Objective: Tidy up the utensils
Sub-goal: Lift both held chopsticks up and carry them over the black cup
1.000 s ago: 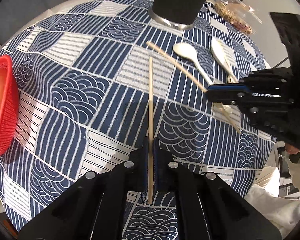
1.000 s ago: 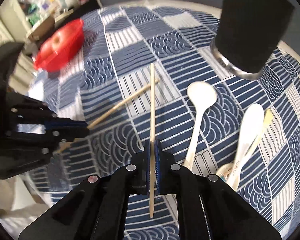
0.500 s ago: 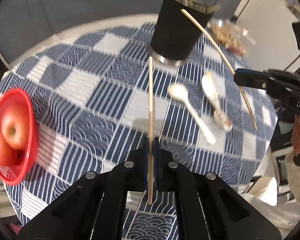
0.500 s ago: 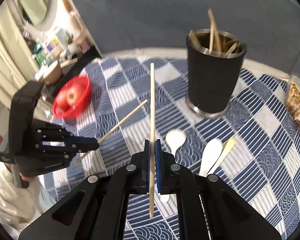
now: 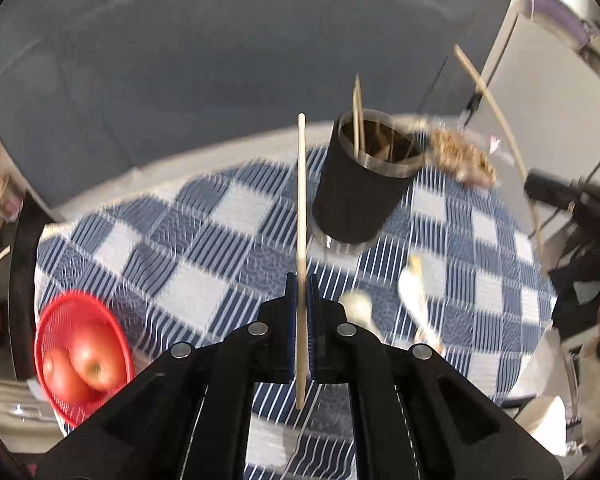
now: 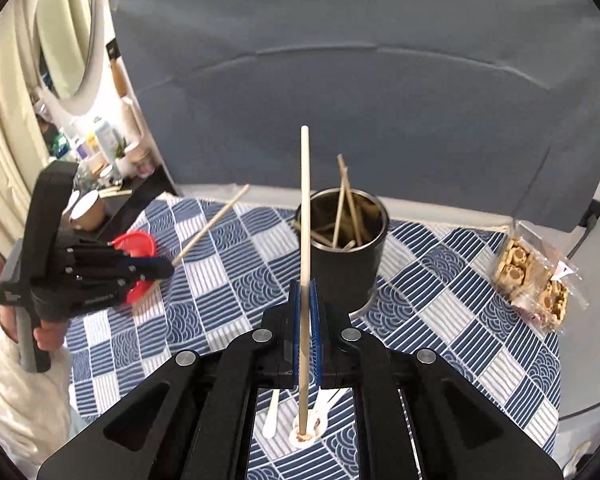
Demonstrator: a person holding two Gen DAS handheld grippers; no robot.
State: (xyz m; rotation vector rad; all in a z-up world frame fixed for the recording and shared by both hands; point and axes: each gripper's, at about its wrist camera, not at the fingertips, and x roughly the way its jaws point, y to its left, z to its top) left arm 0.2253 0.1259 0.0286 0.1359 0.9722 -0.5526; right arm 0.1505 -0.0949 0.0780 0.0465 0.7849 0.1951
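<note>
My left gripper [image 5: 300, 292] is shut on a wooden chopstick [image 5: 301, 208] and holds it in the air, left of the black utensil cup [image 5: 360, 188]. It also shows in the right wrist view [image 6: 160, 270] with its chopstick [image 6: 212, 226]. My right gripper [image 6: 306, 300] is shut on a second chopstick [image 6: 305, 216], raised in front of the cup [image 6: 346, 256], which holds several sticks. In the left wrist view the right gripper [image 5: 540, 190] and its chopstick [image 5: 496, 108] are at the right. White spoons [image 5: 414, 292] lie on the blue patterned cloth [image 5: 204, 248].
A red basket with apples [image 5: 80, 356] sits at the table's left edge. A clear bag of snacks [image 6: 536, 280] lies at the right, behind the cup. A grey sofa back [image 6: 360, 100] stands behind the round table. Shelves with bottles [image 6: 100, 144] are at far left.
Both grippers have risen from the table, each lifting its chopstick clear of the cloth. The cup's open top has come into view, and both views now look more level.
</note>
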